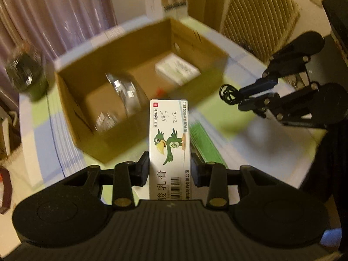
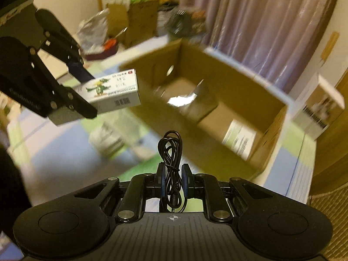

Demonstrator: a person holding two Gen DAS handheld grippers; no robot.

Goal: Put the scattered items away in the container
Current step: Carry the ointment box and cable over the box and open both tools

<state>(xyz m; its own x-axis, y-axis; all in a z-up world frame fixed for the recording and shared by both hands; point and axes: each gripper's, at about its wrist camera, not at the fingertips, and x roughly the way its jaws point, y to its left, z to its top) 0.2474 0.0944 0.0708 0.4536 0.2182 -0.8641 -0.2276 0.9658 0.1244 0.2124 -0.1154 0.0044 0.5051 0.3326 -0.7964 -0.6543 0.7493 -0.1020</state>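
- Box (image 1: 121,117) open on table (image 1: 54,130), some items already inside; both views blurred.
- Left gripper (image 1: 170,169) fingers clamped on carton (image 1: 169,139), short of the rim; early release would drop it outside.
- Right gripper (image 2: 173,179) fingers pinch cable (image 2: 171,150); loose loops may snag the rim or slip.

Curtain (image 2: 271,21) behind checked tablecloth (image 1: 65,130)
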